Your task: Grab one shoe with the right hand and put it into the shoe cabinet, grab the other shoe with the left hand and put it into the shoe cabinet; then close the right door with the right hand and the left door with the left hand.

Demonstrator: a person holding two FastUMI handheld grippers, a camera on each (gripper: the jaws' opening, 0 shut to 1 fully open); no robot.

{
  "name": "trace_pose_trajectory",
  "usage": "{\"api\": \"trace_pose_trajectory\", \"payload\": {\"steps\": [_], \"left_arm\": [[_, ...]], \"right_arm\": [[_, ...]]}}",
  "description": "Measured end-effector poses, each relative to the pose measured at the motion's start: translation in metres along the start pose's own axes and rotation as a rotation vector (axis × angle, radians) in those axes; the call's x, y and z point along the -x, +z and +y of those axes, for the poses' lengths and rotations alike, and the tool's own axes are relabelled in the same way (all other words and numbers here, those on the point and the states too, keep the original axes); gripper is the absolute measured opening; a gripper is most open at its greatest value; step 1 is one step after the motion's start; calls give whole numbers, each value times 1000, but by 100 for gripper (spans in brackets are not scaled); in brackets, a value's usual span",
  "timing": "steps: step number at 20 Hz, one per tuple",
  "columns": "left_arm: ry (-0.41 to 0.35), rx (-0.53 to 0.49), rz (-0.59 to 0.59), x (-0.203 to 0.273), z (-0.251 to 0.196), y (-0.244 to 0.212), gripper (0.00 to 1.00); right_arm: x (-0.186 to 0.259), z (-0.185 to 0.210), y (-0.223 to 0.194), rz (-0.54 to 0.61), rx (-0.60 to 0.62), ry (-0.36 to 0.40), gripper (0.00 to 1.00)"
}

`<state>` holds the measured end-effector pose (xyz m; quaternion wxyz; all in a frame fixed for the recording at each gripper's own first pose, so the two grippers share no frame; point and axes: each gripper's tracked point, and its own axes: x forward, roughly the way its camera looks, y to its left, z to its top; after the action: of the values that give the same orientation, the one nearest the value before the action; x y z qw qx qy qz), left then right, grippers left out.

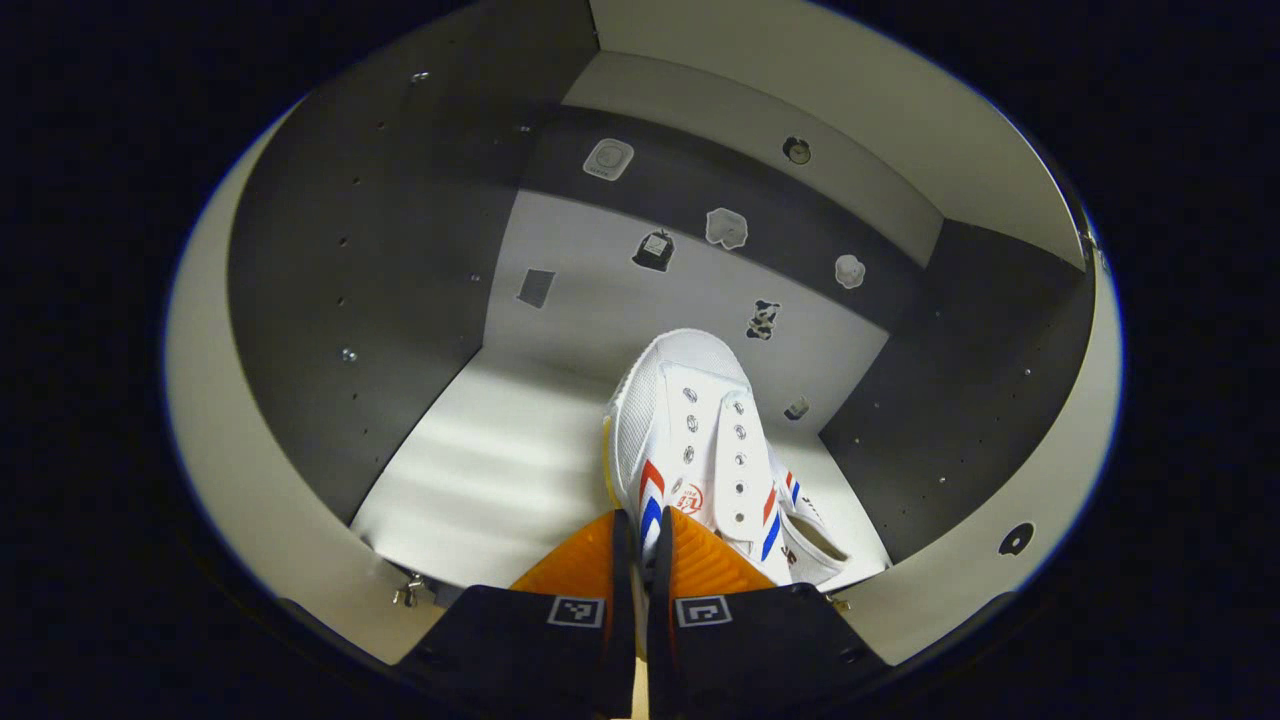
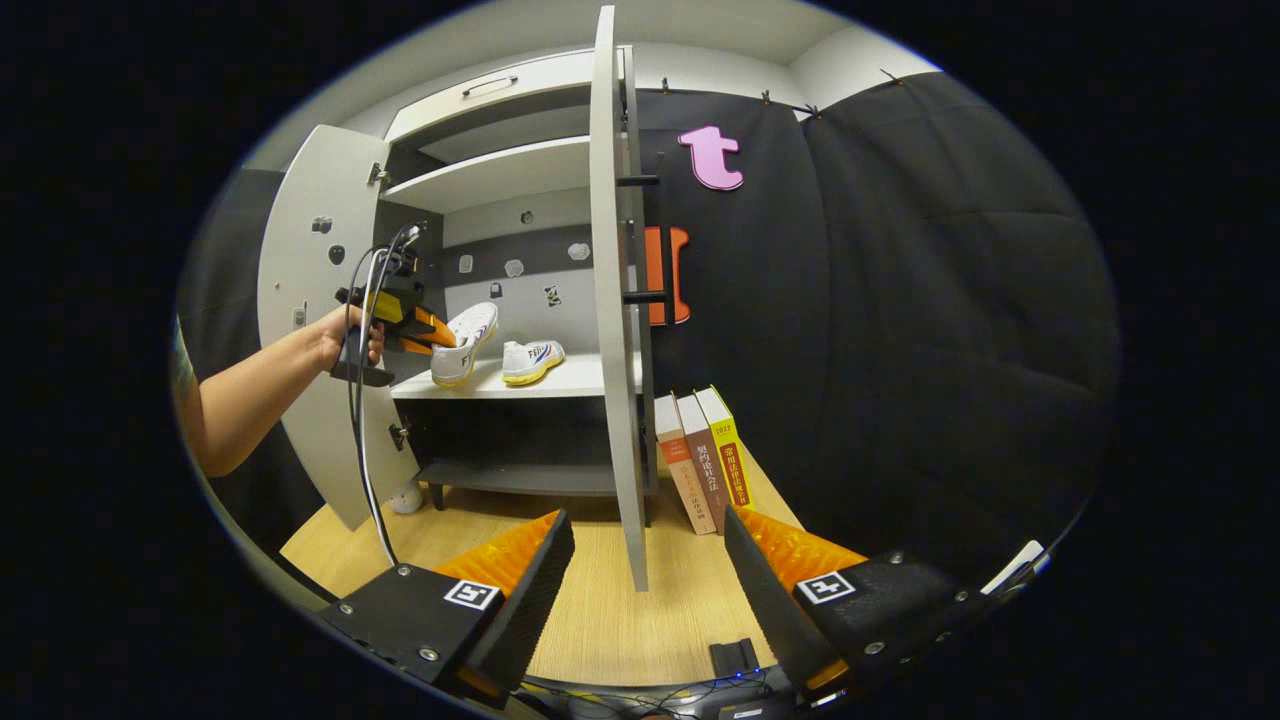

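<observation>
2 shoes in cabinet (image 2: 520, 160): L tongs (image 1: 641, 535) clamp one shoe (image 1: 690, 440); R tongs (image 2: 645, 560) spread.

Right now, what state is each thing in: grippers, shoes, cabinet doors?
Left gripper: shut on the heel of one shoe.
Held shoe: tilted, toe up, over the shelf.
Other shoe: flat on that shelf.
Right gripper: open, empty, out in front of the cabinet.
Left door: open.
Right door: open, edge toward the right gripper.
</observation>
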<state>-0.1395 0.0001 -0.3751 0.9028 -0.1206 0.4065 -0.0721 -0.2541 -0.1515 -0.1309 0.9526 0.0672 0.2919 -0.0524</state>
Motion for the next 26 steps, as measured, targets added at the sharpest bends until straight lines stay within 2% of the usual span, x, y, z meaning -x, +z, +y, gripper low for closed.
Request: {"api": "trace_pose_trajectory", "payload": {"steps": [8, 12, 14, 15, 16, 17, 20, 21, 22, 23, 24, 25, 26], "left_arm": [[38, 42, 91, -7, 2, -14, 13], [47, 39, 139, -13, 6, -22, 12], [23, 43, 152, -11, 3, -25, 18], [14, 30, 130, -7, 2, -21, 32], [6, 3, 107, -6, 2, -17, 39], [0, -31, 88, 0, 1, -14, 38], [-30, -111, 25, 28, -3, -7, 79], [-39, -126, 4, 40, -5, -7, 75], [-44, -138, -17, 51, -6, -6, 79], [-49, -156, -31, 65, -7, -8, 87], [-52, -177, -54, 79, -6, -10, 87], [-51, -202, -70, 90, -5, -12, 87], [-53, -220, -87, 101, -4, -14, 87]], "right_arm": [[8, -26, 5, -5, -43, -69, 92], [2, -45, 21, -30, -51, -95, 93], [-8, -57, 37, -49, -49, -118, 93], [-15, -63, 46, -59, -49, -133, 93], [-21, -68, 55, -74, -45, -136, 93], [-28, -73, 68, -90, -35, -142, 93], [-46, -84, 108, -134, 17, -135, 92], [-51, -86, 122, -149, 26, -129, 93], [-57, -87, 135, -161, 30, -118, 92], [-62, -82, 145, -180, 34, -92, 92], [-67, -79, 156, -196, 41, -72, 98], [-72, -78, 161, -204, 52, -54, 92], [-76, -74, 164, -207, 58, -36, 92]]}}
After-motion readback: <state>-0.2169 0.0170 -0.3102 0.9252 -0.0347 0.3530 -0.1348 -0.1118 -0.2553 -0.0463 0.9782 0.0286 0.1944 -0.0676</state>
